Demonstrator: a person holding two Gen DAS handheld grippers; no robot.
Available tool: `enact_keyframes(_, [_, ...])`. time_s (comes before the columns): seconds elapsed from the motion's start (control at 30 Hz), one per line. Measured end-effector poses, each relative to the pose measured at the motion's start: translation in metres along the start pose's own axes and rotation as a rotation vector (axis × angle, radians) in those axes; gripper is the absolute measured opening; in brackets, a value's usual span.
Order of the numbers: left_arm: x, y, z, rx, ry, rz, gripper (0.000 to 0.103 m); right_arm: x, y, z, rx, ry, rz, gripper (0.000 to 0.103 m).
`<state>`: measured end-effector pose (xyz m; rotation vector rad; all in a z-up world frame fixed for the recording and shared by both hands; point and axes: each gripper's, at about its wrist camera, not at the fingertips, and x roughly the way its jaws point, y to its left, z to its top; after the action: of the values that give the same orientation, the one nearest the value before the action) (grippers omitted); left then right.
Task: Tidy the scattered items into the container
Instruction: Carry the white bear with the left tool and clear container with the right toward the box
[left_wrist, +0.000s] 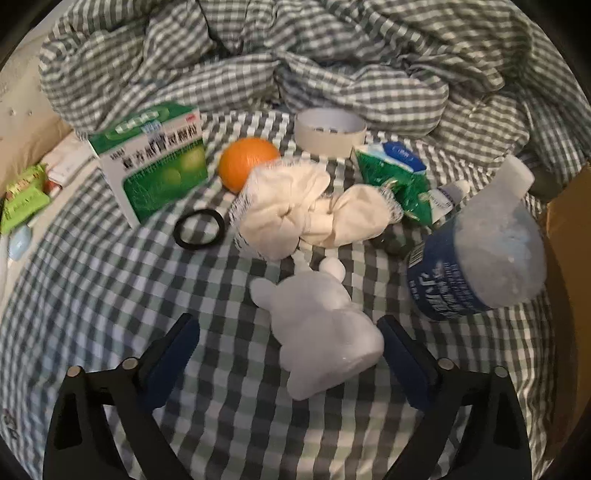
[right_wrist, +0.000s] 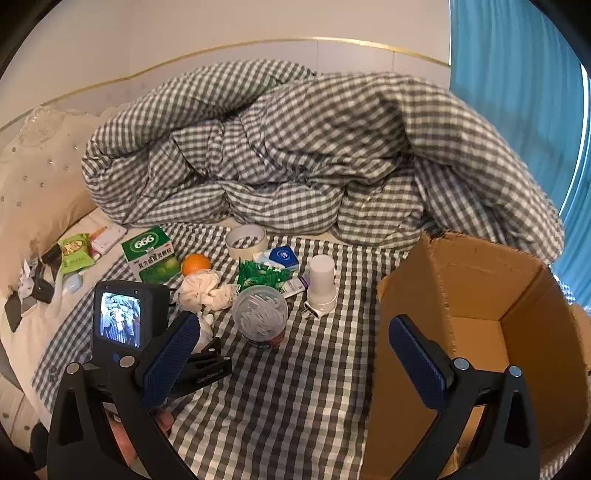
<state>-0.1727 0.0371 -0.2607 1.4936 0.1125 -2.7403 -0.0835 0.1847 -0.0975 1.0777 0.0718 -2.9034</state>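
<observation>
Fingers of my left gripper (left_wrist: 288, 354) stood spread wide, clenched on nothing, with a small white foam figure (left_wrist: 317, 332) lying on the checked sheet (left_wrist: 110, 280) between them; I could not tell whether either pad touched it. Just beyond it lay a crumpled cream cloth (left_wrist: 299, 210), with a black ring (left_wrist: 200, 229) to its left and an orange (left_wrist: 245, 162) behind. A green and white medicine box (left_wrist: 155, 162) stood further left, a roll of tape (left_wrist: 330, 134) at the back, and a green packet (left_wrist: 399, 177) to the right, near a clear tub with a blue label (left_wrist: 476, 262). My right gripper (right_wrist: 295, 354) was likewise released, jaws fully apart and empty, hanging above the sheet. Its right finger stood in front of the open cardboard box (right_wrist: 498, 295), which sat on the bed at the right, well apart from the scattered things. A white plug-in lamp (right_wrist: 321, 284) stood between the tub and the box. Behind everything the checked duvet (right_wrist: 295, 155) was heaped.
</observation>
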Motion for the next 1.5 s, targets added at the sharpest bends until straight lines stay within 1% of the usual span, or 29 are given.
enact_keyframes(0.03, [0.003, 0.000, -0.001, -0.002, 0.007, 0.000, 0.082, 0.004, 0.000, 0.000, 0.000, 0.004, 0.001, 0.103])
enact_keyframes(0.07, [0.006, 0.001, -0.001, -0.005, 0.013, 0.002, 0.070, 0.007, 0.001, 0.000, -0.001, 0.006, 0.001, 0.103])
enact_keyframes(0.1, [0.006, 0.003, -0.001, -0.005, 0.004, 0.010, 0.055, 0.010, 0.002, 0.000, -0.004, 0.008, 0.001, 0.103])
enact_keyframes(0.13, [0.004, 0.004, 0.000, -0.004, -0.009, 0.010, 0.053, 0.014, 0.003, -0.001, -0.007, 0.012, 0.002, 0.103])
enact_keyframes(0.23, [-0.003, 0.011, 0.002, -0.011, -0.020, -0.013, 0.053, 0.027, 0.005, -0.002, -0.010, 0.029, 0.004, 0.103])
enact_keyframes(0.4, [-0.034, 0.038, 0.003, -0.065, -0.070, -0.005, 0.053, 0.055, 0.017, -0.010, -0.028, 0.071, 0.038, 0.103])
enact_keyframes(0.47, [-0.050, 0.049, 0.005, -0.072, -0.096, 0.012, 0.053, 0.072, 0.024, -0.014, -0.050, 0.088, 0.045, 0.103])
enact_keyframes(0.53, [-0.068, 0.063, 0.006, -0.080, -0.124, 0.022, 0.053, 0.092, 0.029, -0.016, -0.069, 0.113, 0.016, 0.103])
enact_keyframes(0.57, [-0.075, 0.069, 0.007, -0.081, -0.133, 0.026, 0.053, 0.101, 0.031, -0.017, -0.067, 0.124, 0.000, 0.103])
enact_keyframes(0.67, [-0.090, 0.084, 0.008, -0.091, -0.146, 0.027, 0.053, 0.125, 0.032, -0.018, -0.048, 0.148, 0.007, 0.102])
enact_keyframes(0.77, [-0.102, 0.092, 0.009, -0.086, -0.170, 0.059, 0.053, 0.145, 0.033, -0.017, -0.050, 0.169, -0.007, 0.102])
enact_keyframes(0.87, [-0.114, 0.096, 0.011, -0.071, -0.190, 0.088, 0.053, 0.158, 0.033, -0.017, -0.037, 0.185, 0.007, 0.101])
enact_keyframes(0.9, [-0.117, 0.095, 0.011, -0.065, -0.195, 0.094, 0.053, 0.161, 0.033, -0.018, -0.034, 0.186, 0.010, 0.100])
enact_keyframes(0.97, [-0.122, 0.094, 0.014, -0.053, -0.207, 0.103, 0.053, 0.167, 0.035, -0.019, -0.030, 0.190, 0.019, 0.090])
enact_keyframes(1.0, [-0.126, 0.092, 0.015, -0.044, -0.215, 0.111, 0.053, 0.170, 0.037, -0.019, -0.031, 0.195, 0.018, 0.075])
enact_keyframes(1.03, [-0.128, 0.092, 0.016, -0.040, -0.219, 0.115, 0.053, 0.174, 0.038, -0.020, -0.036, 0.201, 0.007, 0.063])
enact_keyframes(1.13, [-0.137, 0.090, 0.021, -0.041, -0.228, 0.108, 0.053, 0.175, 0.040, -0.021, -0.045, 0.197, -0.001, 0.063])
enact_keyframes(1.3, [-0.149, 0.081, 0.023, -0.023, -0.248, 0.111, 0.053, 0.162, 0.035, -0.020, -0.024, 0.181, 0.024, 0.063])
enact_keyframes(1.5, [-0.172, 0.066, 0.026, 0.000, -0.284, 0.097, 0.053, 0.115, 0.026, -0.010, 0.022, 0.107, 0.071, 0.063])
